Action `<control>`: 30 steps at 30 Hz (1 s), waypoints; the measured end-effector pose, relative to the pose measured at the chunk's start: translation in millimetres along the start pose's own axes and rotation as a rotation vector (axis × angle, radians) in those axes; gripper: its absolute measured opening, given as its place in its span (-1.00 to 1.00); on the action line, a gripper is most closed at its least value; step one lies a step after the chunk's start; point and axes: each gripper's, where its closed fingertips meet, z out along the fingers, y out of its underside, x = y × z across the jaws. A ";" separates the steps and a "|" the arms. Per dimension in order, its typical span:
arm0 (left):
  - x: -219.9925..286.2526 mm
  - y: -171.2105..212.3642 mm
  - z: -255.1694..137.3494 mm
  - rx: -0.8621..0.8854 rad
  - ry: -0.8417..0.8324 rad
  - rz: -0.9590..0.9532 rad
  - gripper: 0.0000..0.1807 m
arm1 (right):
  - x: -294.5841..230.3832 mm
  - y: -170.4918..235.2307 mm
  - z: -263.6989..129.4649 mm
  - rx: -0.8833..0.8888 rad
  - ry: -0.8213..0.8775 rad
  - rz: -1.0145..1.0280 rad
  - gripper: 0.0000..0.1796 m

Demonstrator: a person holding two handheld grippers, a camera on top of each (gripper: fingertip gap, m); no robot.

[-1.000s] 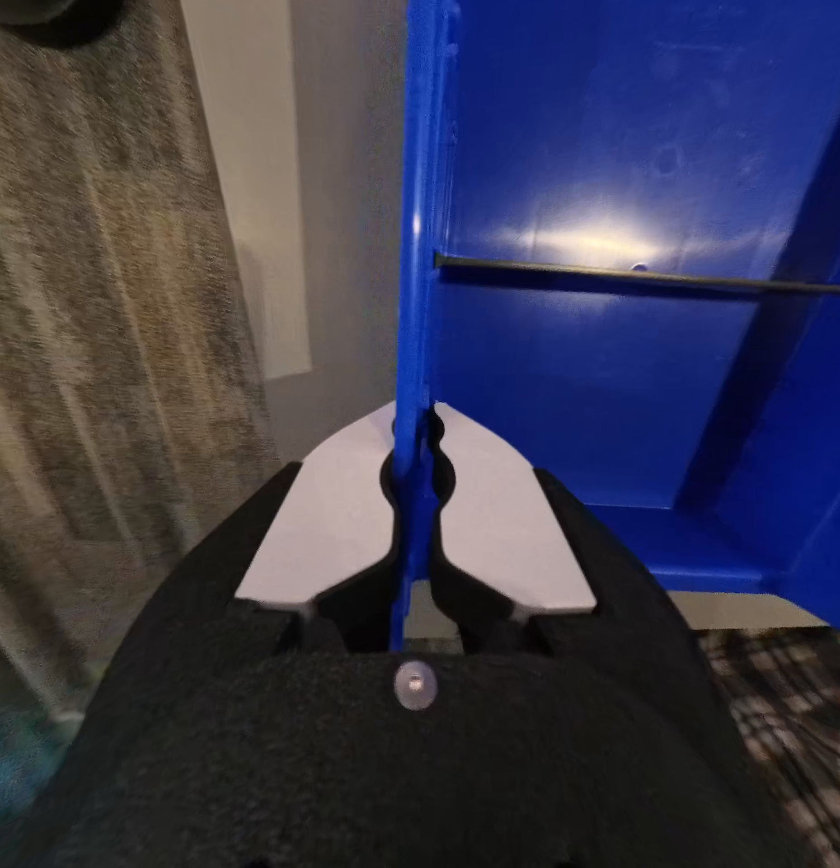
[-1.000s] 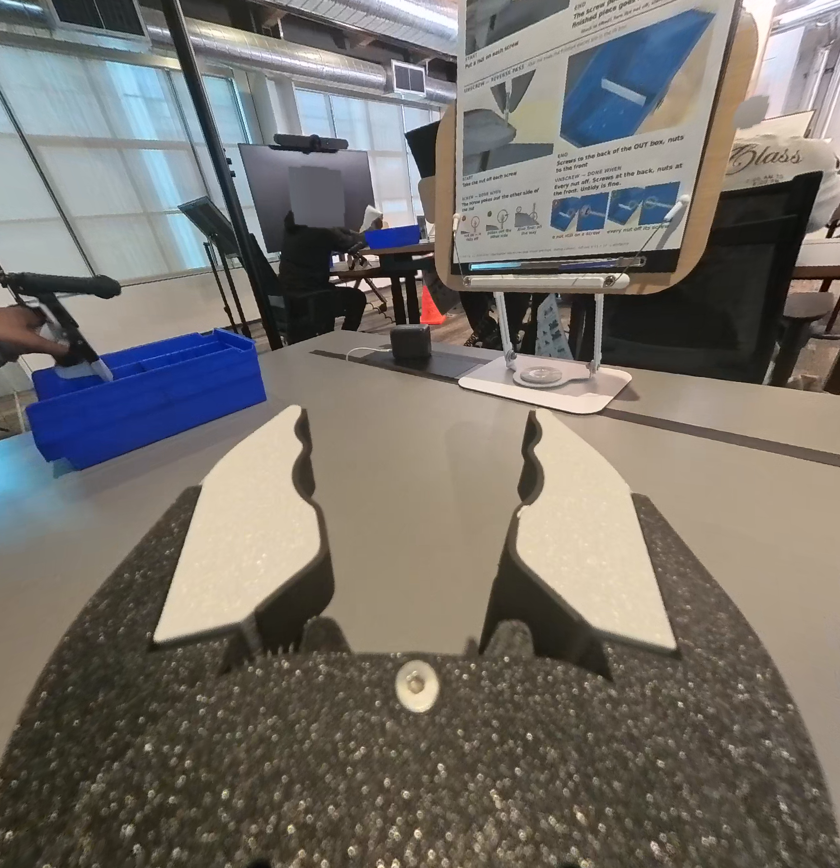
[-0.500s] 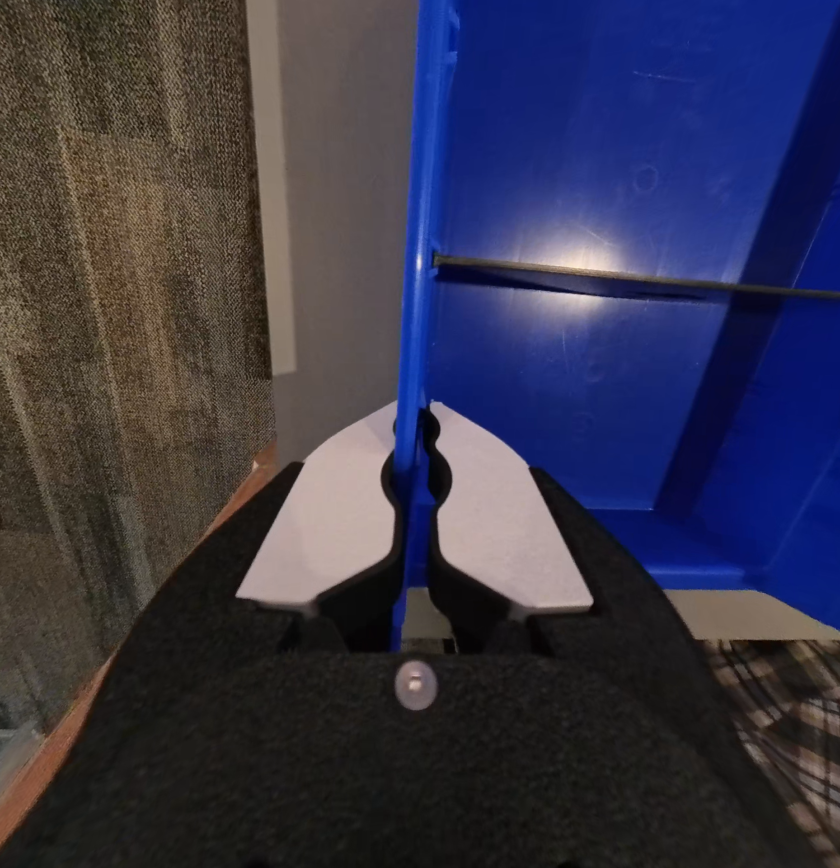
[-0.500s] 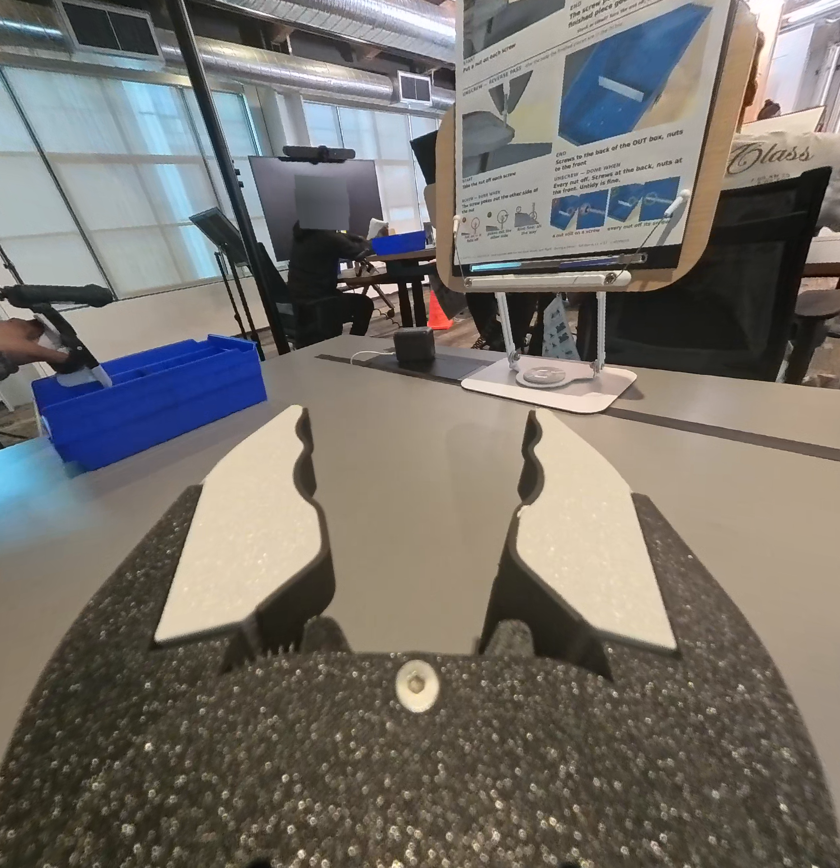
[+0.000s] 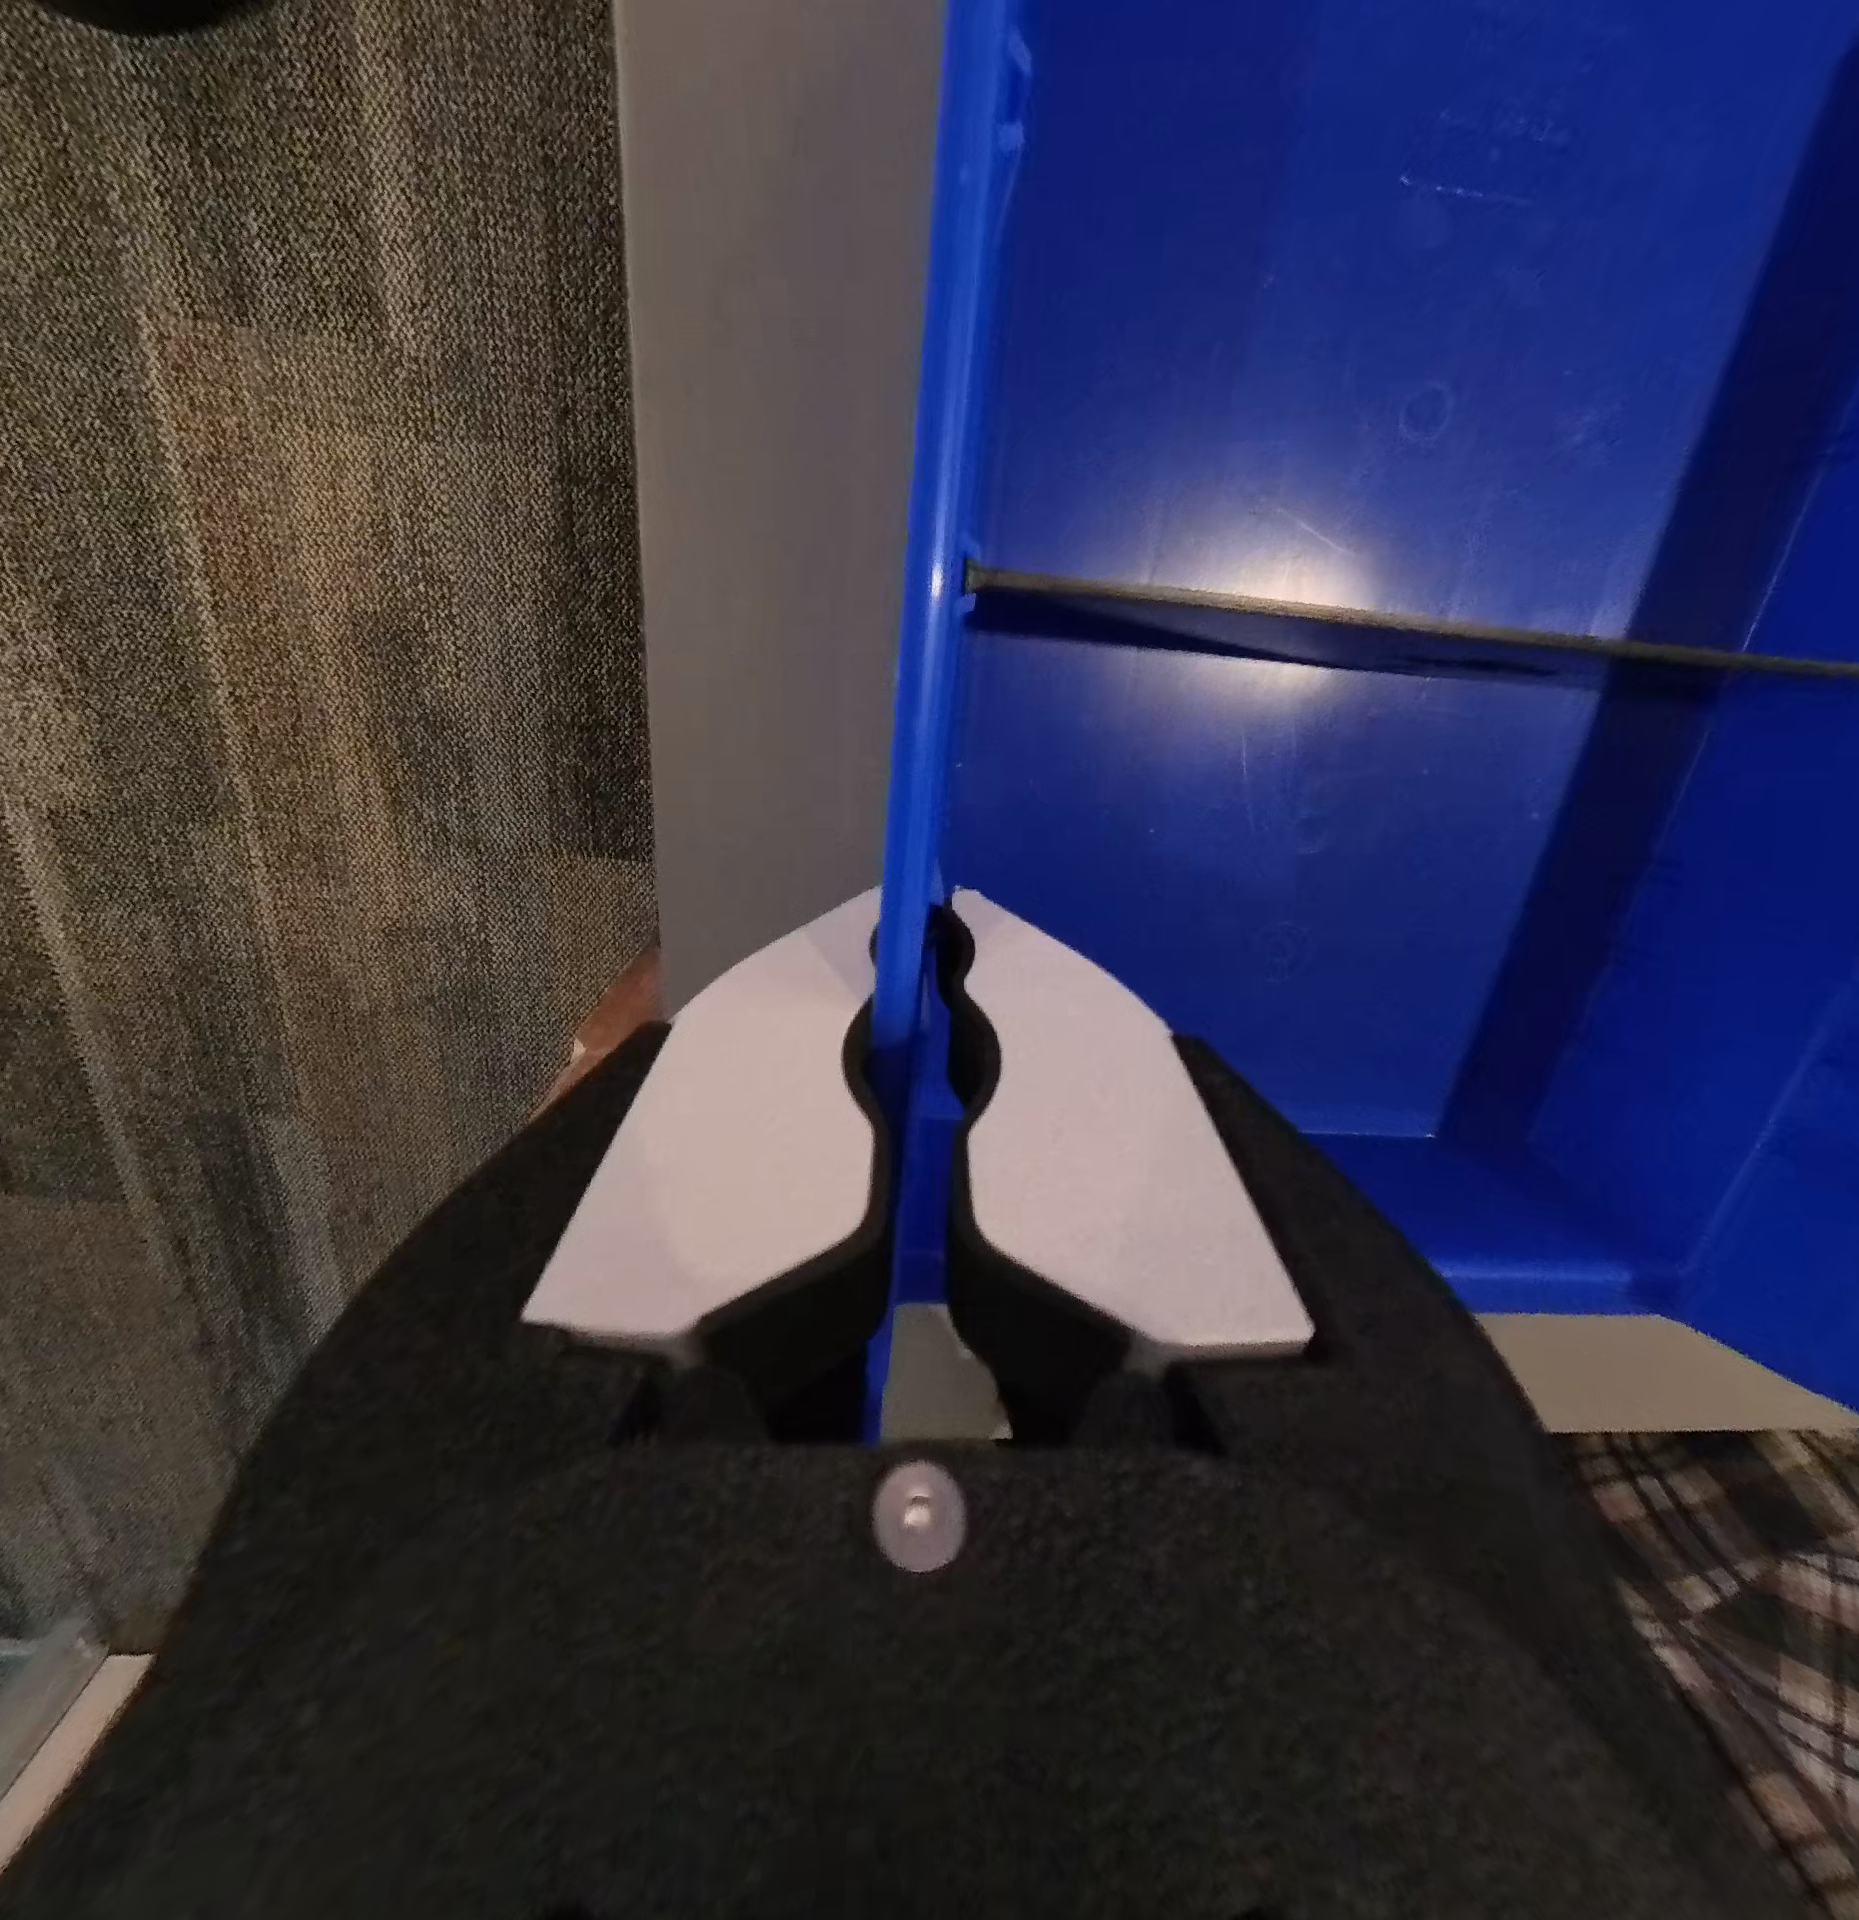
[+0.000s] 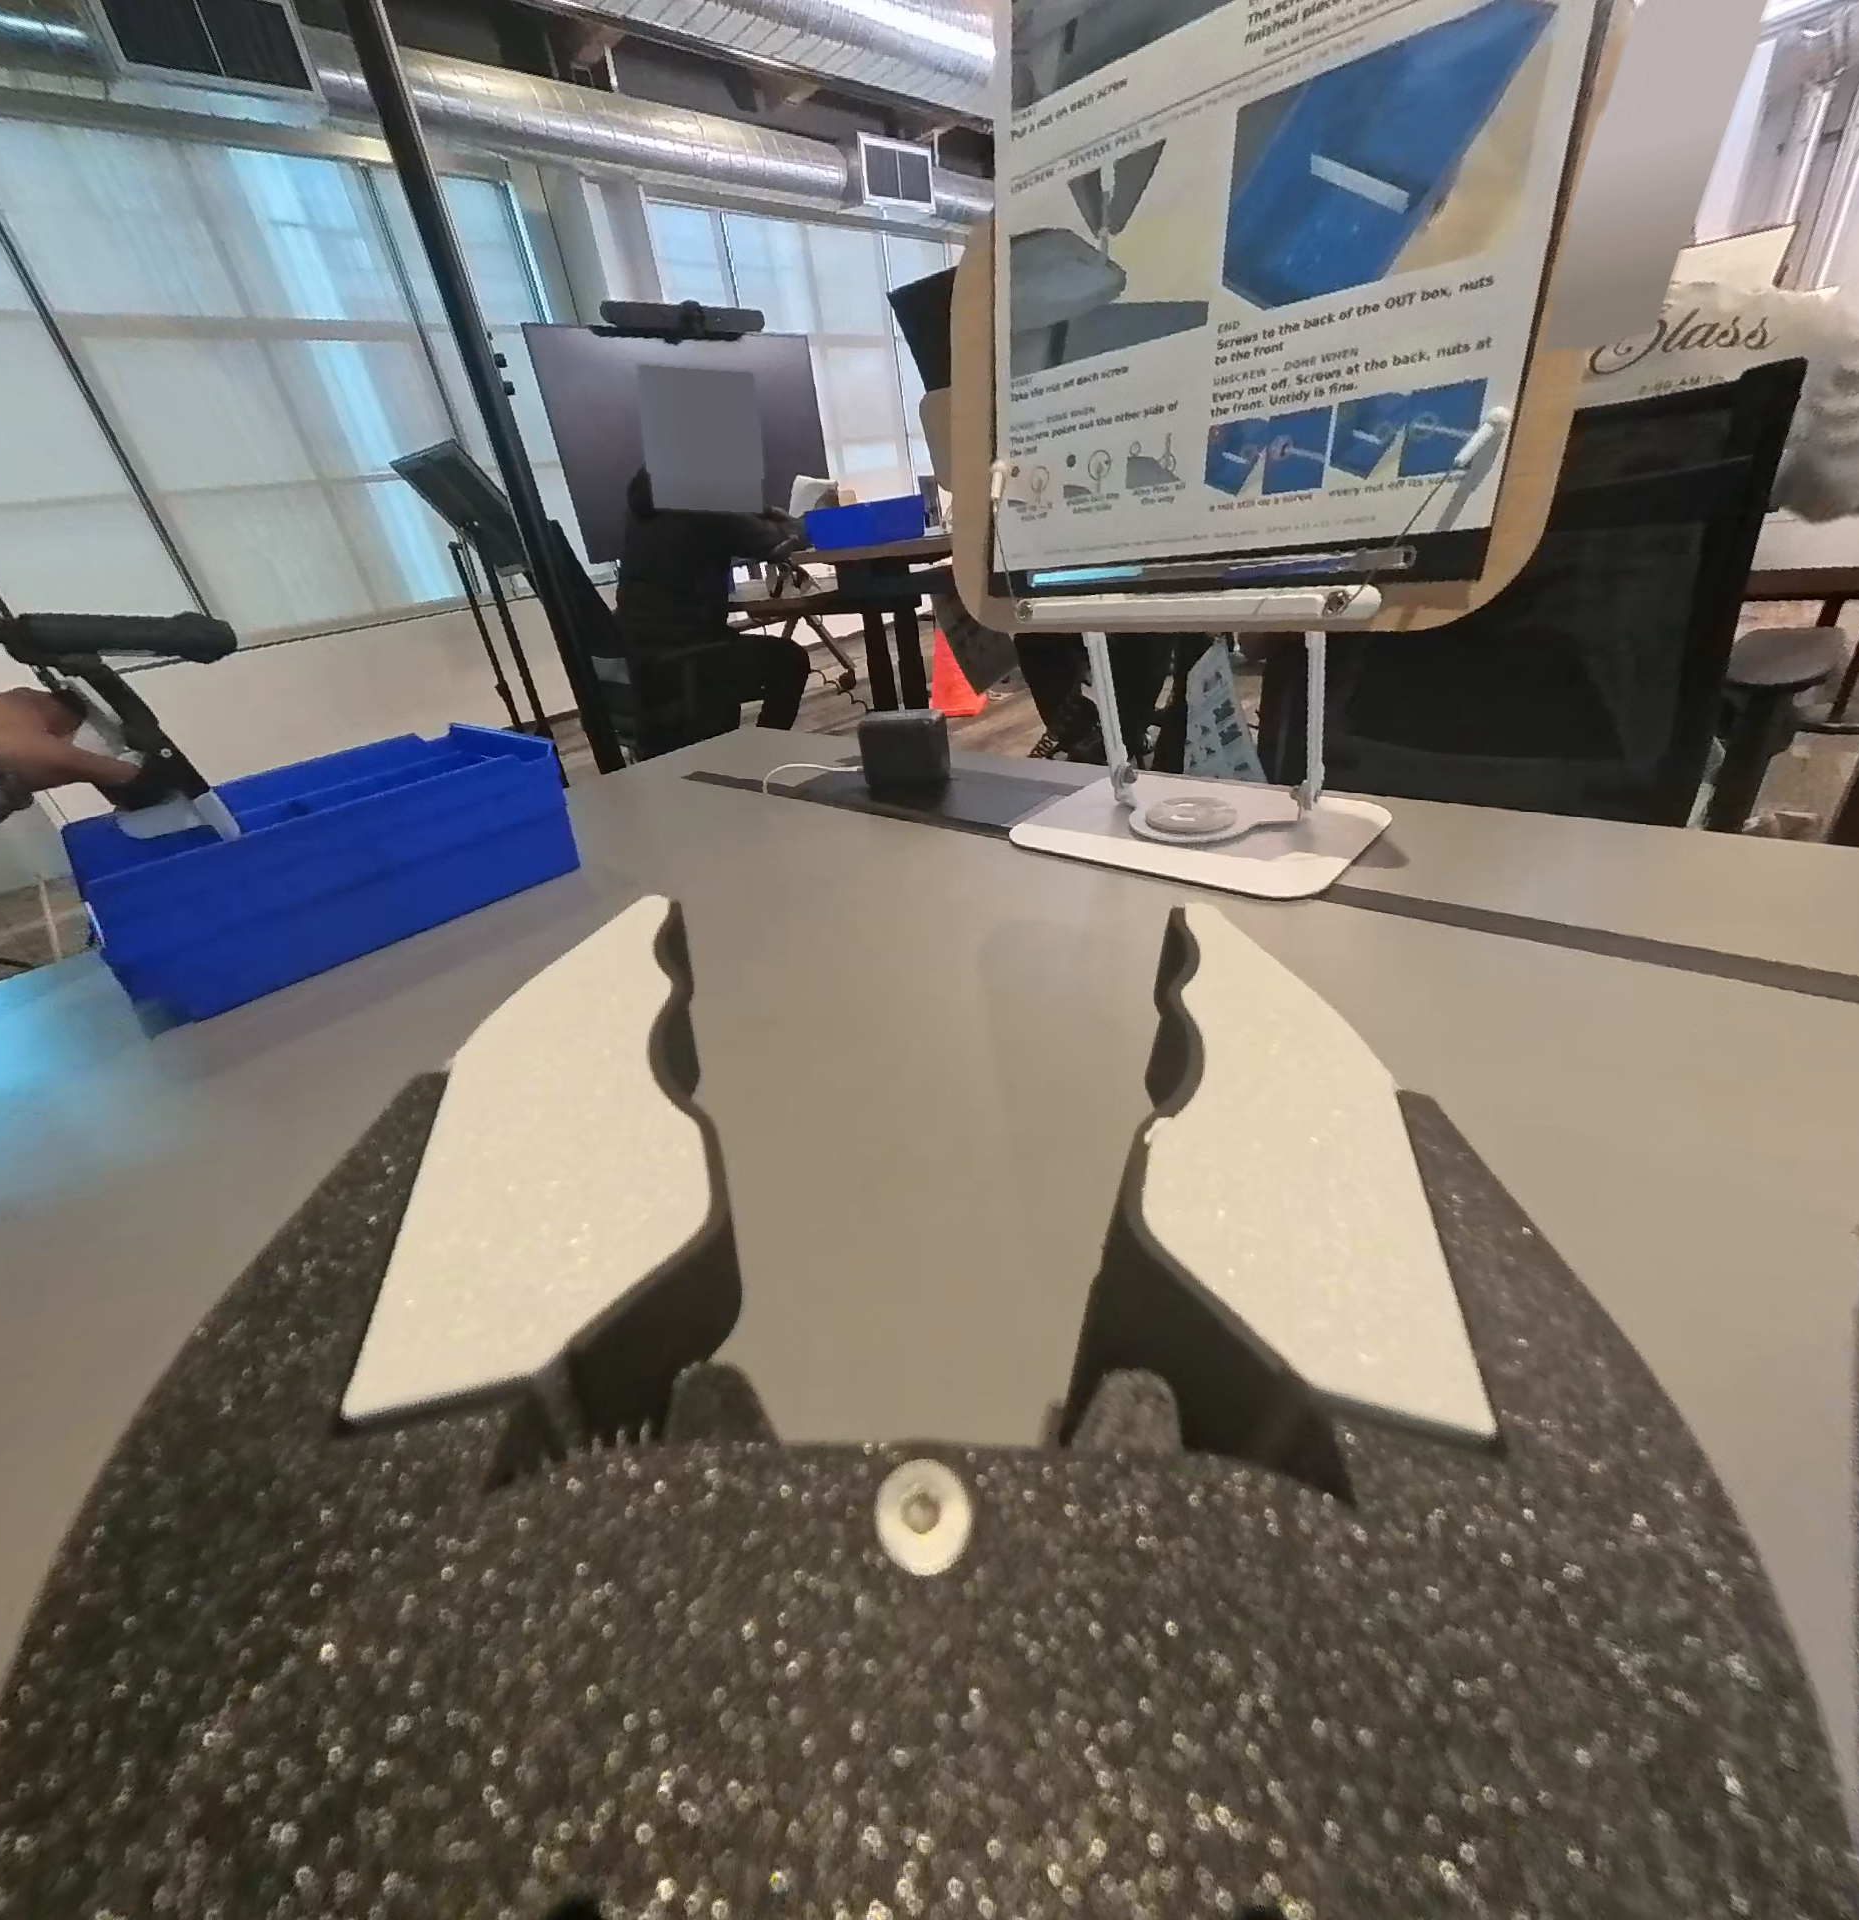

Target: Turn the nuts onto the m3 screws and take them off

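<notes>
A blue plastic bin (image 5: 1268,831) fills the left wrist view; its compartments look empty and a thin black divider (image 5: 1424,644) crosses it. My left gripper (image 5: 917,935) is shut on the bin's side wall (image 5: 930,582), one finger on each side. In the right wrist view the same bin (image 6: 322,862) sits at the table's far left, with the left gripper (image 6: 172,816) at its end and a hand on it. My right gripper (image 6: 920,925) is open and empty above the grey table (image 6: 904,1039). No nuts or screws are visible.
An instruction sheet on a white stand (image 6: 1205,821) stands at the back of the table, beside a small black cube (image 6: 902,750). A black chair (image 6: 1590,644) is behind it. Carpeted floor (image 5: 281,623) lies past the table's left edge. A person sits at a far desk. Left tips to right tips: about 75 cm.
The bin has shifted along the table in the left gripper's grip; the floor beside it has slid in the left wrist view. The right gripper has stayed open and risen slightly.
</notes>
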 end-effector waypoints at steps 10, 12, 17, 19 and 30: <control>-9.7 -7.4 -13.7 0.108 -0.086 0.023 -0.53 | -13.6 -3.0 2.2 -0.004 -0.013 -0.012 -0.04; -9.9 -12.3 -29.6 0.168 -0.117 0.043 -0.41 | -16.9 -5.7 -0.4 0.001 -0.015 -0.017 -0.04; 31.7 -33.9 -95.6 0.393 -0.104 0.155 -0.35 | -23.8 -6.4 -8.2 0.005 -0.017 -0.024 -0.04; 67.3 -42.5 -121.2 0.478 -0.087 0.251 -0.36 | -26.1 -3.9 -10.3 -0.002 -0.018 -0.021 -0.04; 339.1 -54.6 -153.6 0.731 0.220 0.844 -0.36 | -24.3 -3.0 -17.3 -0.039 0.003 -0.035 -0.04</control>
